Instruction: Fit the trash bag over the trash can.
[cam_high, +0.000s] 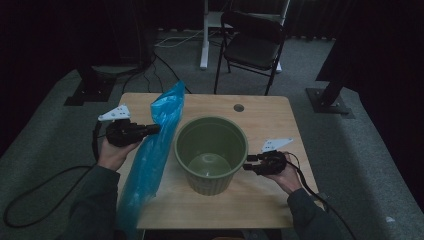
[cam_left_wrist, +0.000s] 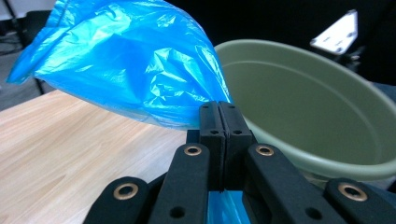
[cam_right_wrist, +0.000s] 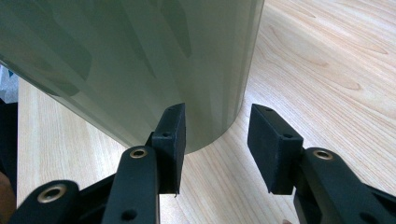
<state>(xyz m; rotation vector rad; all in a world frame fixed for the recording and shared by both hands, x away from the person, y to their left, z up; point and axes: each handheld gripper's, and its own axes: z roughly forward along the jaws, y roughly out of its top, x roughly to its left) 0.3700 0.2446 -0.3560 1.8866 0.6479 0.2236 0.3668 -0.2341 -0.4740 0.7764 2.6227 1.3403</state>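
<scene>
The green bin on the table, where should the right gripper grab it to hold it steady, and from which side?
Grip the rim of the green bin, probably from above on its right side. The right gripper is open beside the broad curved wall, which looks too wide to span; the thin lip should fit between the jaws, one inside and one outside.

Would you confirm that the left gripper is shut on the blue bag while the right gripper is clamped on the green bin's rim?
Not quite: the right gripper is open and grips nothing. In the right gripper view its jaws stand apart low beside the bin's outer wall near the table, not on the rim. The rest holds: the left gripper is shut on the blue bag.
</scene>
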